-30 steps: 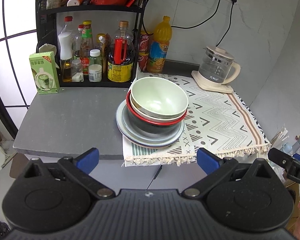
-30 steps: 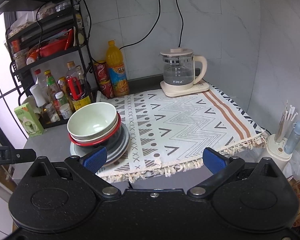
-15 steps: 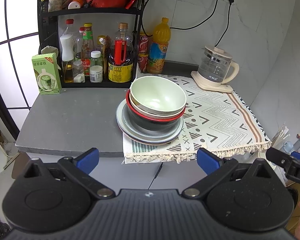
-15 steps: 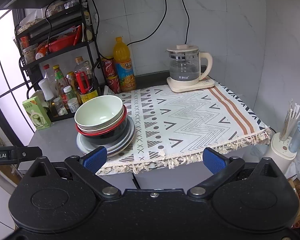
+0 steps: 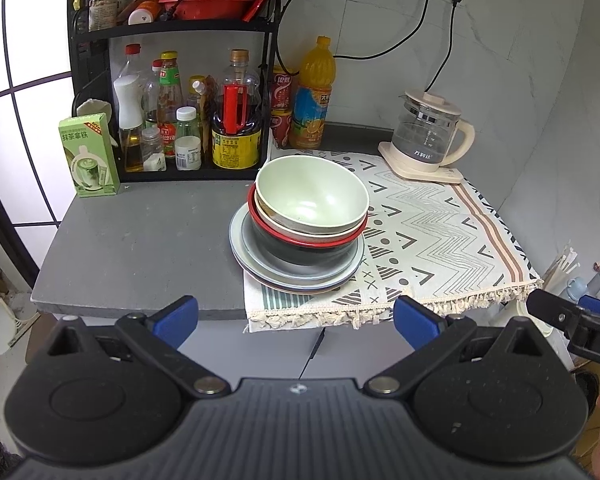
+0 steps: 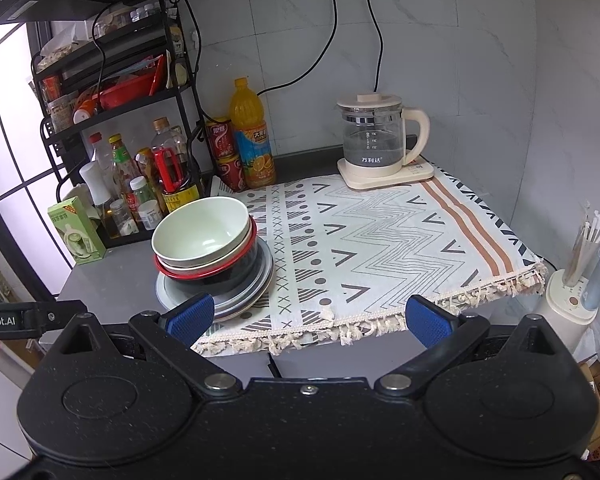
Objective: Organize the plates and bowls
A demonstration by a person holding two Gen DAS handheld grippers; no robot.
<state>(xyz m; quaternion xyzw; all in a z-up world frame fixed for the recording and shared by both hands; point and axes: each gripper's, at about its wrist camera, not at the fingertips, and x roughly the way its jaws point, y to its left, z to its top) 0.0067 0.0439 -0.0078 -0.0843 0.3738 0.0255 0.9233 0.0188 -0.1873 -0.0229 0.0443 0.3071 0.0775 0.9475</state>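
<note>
A pale green bowl [image 5: 312, 196] sits on top of a stack, nested in a cream bowl and a black bowl with a red rim [image 5: 304, 246]. Under them lie several grey plates [image 5: 296, 276], half on the patterned cloth. The same green bowl [image 6: 200, 232] and grey plates [image 6: 244, 300] show at the left of the right wrist view. My left gripper [image 5: 296, 316] hangs open in front of the counter edge, short of the stack. My right gripper [image 6: 308, 316] is open too, its left pad overlapping the plates in view, nothing between its fingers.
A black rack with sauce bottles [image 5: 188, 128] stands behind the stack. A green carton [image 5: 90, 156] is at the left, an orange drink bottle [image 5: 314, 96] and a glass kettle [image 6: 374, 140] at the back. The patterned cloth [image 6: 400, 240] covers the counter's right part. A chopstick holder [image 6: 568, 300] stands off the right edge.
Both grippers have drawn back and risen a little from the counter, so the stack looks slightly farther off. Nothing on the counter has moved.
</note>
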